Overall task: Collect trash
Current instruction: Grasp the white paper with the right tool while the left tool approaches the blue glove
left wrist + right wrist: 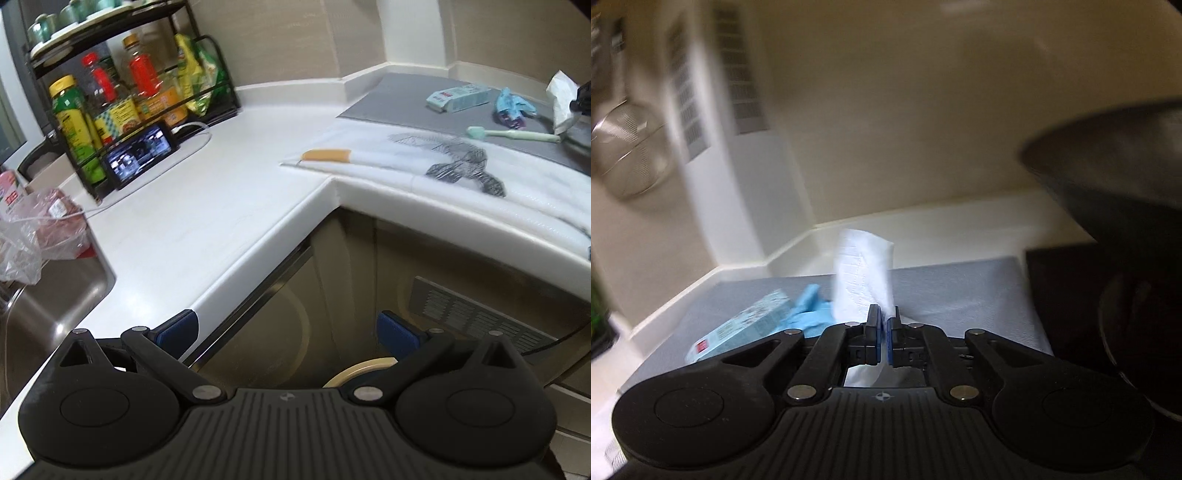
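Note:
My right gripper (885, 325) is shut on a white paper tissue (862, 273) and holds it above the grey mat (960, 291); the tissue also shows in the left wrist view (563, 101) at the far right. A light blue carton (458, 98) and a crumpled blue wrapper (513, 107) lie on the mat (399, 103), and a green toothbrush (513, 134) lies at its front edge. A cigarette-like stick (343, 156) lies on a white cloth (443, 173). My left gripper (288, 332) is open and empty, low in front of the counter's inner corner.
A black rack of sauce bottles (122, 96) stands at the back left with a phone (140, 155) leaning on it. A steel sink (48, 306) with a plastic bag (33, 236) is at left. A dark pan (1115, 177) is at the right.

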The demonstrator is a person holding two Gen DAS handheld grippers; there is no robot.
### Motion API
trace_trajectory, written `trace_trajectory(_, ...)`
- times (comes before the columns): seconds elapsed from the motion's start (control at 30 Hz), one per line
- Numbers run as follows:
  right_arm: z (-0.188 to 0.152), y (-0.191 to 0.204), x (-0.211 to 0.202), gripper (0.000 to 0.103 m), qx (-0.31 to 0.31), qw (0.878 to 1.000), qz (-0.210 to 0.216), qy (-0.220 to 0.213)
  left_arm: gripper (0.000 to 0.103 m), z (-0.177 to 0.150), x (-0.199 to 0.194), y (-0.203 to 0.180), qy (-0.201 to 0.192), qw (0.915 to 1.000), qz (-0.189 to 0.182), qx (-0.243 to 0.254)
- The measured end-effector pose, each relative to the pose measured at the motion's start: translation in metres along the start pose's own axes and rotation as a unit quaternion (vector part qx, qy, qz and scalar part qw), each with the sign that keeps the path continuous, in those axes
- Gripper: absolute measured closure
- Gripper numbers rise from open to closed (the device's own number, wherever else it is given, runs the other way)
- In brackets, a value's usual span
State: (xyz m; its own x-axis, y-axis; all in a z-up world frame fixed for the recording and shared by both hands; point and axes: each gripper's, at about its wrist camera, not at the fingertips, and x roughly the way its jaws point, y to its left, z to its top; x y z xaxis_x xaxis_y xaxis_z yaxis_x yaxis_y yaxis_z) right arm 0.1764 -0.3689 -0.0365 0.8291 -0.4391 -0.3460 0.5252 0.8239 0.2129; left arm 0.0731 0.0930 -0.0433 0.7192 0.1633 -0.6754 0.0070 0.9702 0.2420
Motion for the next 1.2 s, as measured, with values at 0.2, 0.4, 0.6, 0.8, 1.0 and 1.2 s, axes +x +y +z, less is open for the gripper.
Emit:
trace_trajectory(0.2, -0.004, 0.000, 0.004, 0.100, -0.001, 1.000, 0.004, 0.003, 0.000, 0.018, -0.007, -0.020, -0.024, 0.9993, -0.012, 0.026)
trace_trajectory(0.4, -0.003, 0.011, -0.013, 0.100, -0.033, 0.999, -0.002, -0.028, 0.000, 0.064, 0.000, -0.045, -0.065, 0.9964, -0.015, 0.051)
trace_trajectory(0.6, -0.002, 0.017, -0.019, 0.100, -0.062, 0.997, -0.022, -0.047, 0.000, 0.131, 0.031, -0.076, -0.061, 0.9951, -0.076, 0.015)
trace_trajectory(0.8, -0.004, 0.013, -0.011, 0.100, -0.057, 0.997, -0.037, -0.045, 0.000, 0.208, 0.069, -0.123, -0.069, 0.9830, -0.167, -0.032)
trace_trajectory(1.0, -0.004, 0.007, -0.003, 0.100, -0.043, 0.998, -0.039, -0.025, 0.000, 0.254, 0.109, -0.188, -0.040, 0.9734, -0.226, 0.001)
trace_trajectory(1.2, -0.004, 0.005, -0.001, 0.100, -0.027, 0.999, -0.038, -0.016, 0.000, 0.244, 0.129, -0.231, -0.026, 0.9535, -0.267, 0.138)
